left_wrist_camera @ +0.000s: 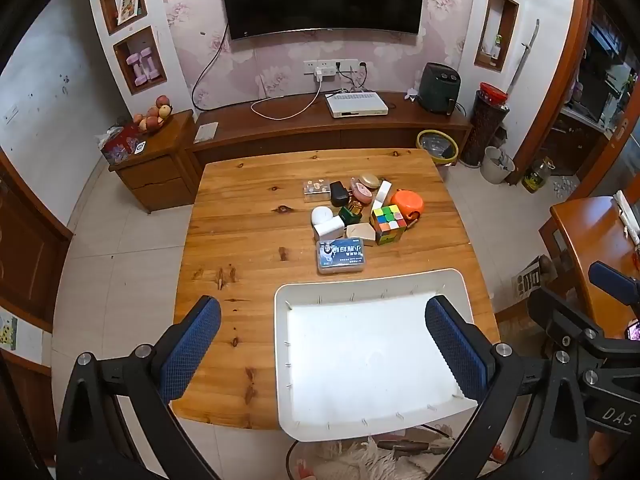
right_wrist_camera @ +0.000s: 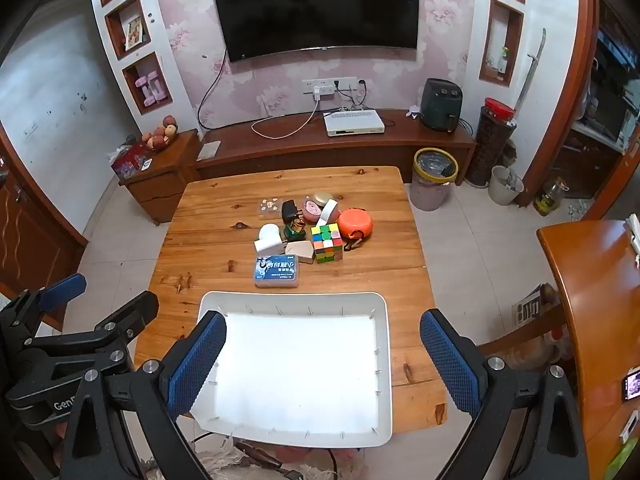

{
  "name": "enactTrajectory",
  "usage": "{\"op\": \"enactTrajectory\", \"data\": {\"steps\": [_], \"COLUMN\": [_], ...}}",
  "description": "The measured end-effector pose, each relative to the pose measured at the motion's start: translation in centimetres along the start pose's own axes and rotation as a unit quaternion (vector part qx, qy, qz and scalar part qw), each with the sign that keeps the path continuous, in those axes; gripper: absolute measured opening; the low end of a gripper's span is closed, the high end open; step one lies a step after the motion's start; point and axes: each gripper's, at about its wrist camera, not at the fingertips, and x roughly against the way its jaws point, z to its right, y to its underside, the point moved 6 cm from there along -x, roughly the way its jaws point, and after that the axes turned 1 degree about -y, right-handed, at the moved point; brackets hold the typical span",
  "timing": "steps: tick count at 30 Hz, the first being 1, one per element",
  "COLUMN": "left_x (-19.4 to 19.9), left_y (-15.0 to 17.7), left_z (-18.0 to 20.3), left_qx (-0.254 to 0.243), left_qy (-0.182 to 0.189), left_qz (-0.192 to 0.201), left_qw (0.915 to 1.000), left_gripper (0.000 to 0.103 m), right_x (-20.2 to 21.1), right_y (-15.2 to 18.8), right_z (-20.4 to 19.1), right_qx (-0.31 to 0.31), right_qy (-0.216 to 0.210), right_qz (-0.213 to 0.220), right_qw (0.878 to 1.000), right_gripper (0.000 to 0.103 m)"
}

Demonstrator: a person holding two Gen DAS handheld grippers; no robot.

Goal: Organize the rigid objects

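One white tray [right_wrist_camera: 384,360] lies lengthwise toward the clutter [right_wrist_camera: 312,232].

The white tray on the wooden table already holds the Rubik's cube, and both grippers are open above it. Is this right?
Not quite. The white tray holds nothing; the Rubik's cube sits on the wooden table beyond it, among the other small objects. The right wrist view shows this. Both grippers, left gripper and right gripper, are open.

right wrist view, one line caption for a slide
Open right gripper above empty white tray, small objects piled beyond on wooden table.
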Motion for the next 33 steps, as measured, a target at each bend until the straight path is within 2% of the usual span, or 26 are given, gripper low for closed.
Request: {"op": "enactTrajectory", "data": {"steps": [33], "left_x": [0.0], "left_y": [0.2], "left_z": [-0.5], "left_qx": [0.001], "left_qy": [-0.024], "left_qz": [-0.003], "left_qw": [0.9997], "left_gripper": [0.102], "right_x": [-1.2], "right_y": [0.2], "right_z": [-0.3], "right_qx": [0.009], "right_qy": [-0.008], "right_qz": [-0.005], "right_qw": [1.0], "right_gripper": [0.098]}}
